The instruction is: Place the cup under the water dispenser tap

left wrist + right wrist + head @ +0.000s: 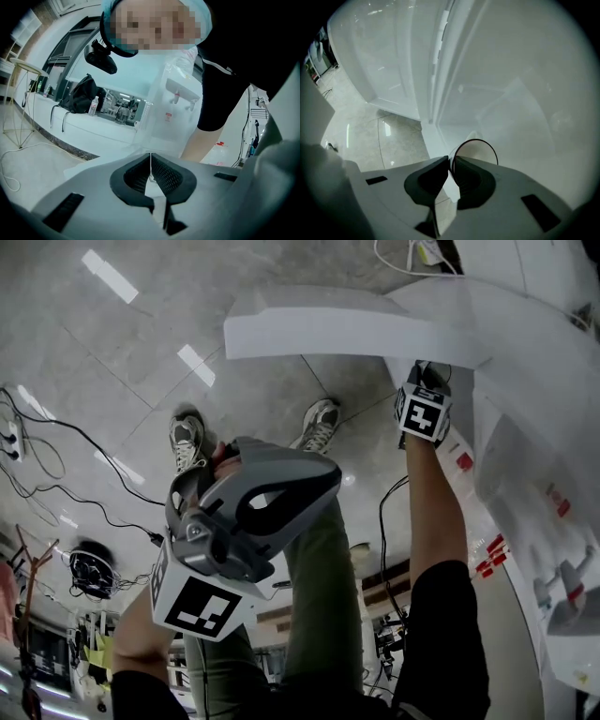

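Left gripper (150,163) idles, fingers pressed together; my right gripper (451,165) pinches the clear cup (479,151) by its rim; placing it under the dispenser tap (177,98) remains.

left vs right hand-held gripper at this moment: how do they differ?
The left hand-held gripper has its jaws together with nothing between. The right hand-held gripper is shut on the rim of a clear cup. The left is close over the person's legs; the right is stretched out beside the white water dispenser. Both carry a marker cube.
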The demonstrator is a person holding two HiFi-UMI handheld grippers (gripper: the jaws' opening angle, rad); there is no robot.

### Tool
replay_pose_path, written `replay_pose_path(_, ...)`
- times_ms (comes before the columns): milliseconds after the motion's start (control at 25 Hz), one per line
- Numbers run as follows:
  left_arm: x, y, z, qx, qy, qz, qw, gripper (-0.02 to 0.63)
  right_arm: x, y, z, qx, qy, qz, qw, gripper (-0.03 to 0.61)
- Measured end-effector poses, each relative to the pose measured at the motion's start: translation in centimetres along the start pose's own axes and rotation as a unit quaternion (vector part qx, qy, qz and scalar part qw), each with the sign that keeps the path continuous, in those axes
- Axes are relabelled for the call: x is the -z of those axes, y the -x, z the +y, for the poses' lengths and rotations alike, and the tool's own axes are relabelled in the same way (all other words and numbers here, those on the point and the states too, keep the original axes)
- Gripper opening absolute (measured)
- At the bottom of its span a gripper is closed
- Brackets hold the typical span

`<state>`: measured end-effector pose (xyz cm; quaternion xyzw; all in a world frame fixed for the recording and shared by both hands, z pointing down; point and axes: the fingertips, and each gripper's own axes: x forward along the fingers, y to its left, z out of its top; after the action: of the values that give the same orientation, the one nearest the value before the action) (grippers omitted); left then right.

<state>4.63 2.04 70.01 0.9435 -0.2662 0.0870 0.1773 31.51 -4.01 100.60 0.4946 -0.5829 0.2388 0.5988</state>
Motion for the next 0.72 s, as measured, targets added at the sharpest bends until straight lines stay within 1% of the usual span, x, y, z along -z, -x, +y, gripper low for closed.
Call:
replay_pose_path(120,-1.5,0.5,-0.3,0.005,-0.004,-0.005,1.0,0.021,0.4,2.5,1.9,-0.017,-0.024,-0.002,1.0,0.066)
replay_pose_path(200,-3.0,1.0,-0.6,0.01,-0.009,-0.013,0.9998,0.021,0.4,4.3,3.3,-0.03,-0.031,-0.004,0.999,0.064)
replay_pose_path(280,-4.4,1.6,-1.2,0.016,-0.018,-0.015,0.9996,0.021,0.2,6.2,4.3,-0.041,-0.029,-0.008,0.999,0.064)
replay_pose_path(440,-6.7,3.1,-2.2,0.029,-0.034,-0.004,0.999,0.021,-0.3,10.6,5.9,-0.059,-0.027,-0.018,0.998,0.064)
replay_pose_path(600,-9.3,5.3,-2.8,0.036,-0.039,0.0,0.9986,0.021,-1.0,16.0,8.5,-0.09,-0.008,-0.035,0.995,0.064)
replay_pose_path(720,-11.2,6.7,-3.0,0.036,-0.049,0.006,0.9981,0.021,-0.9,20.1,10.1,-0.115,-0.013,-0.04,0.993,0.064)
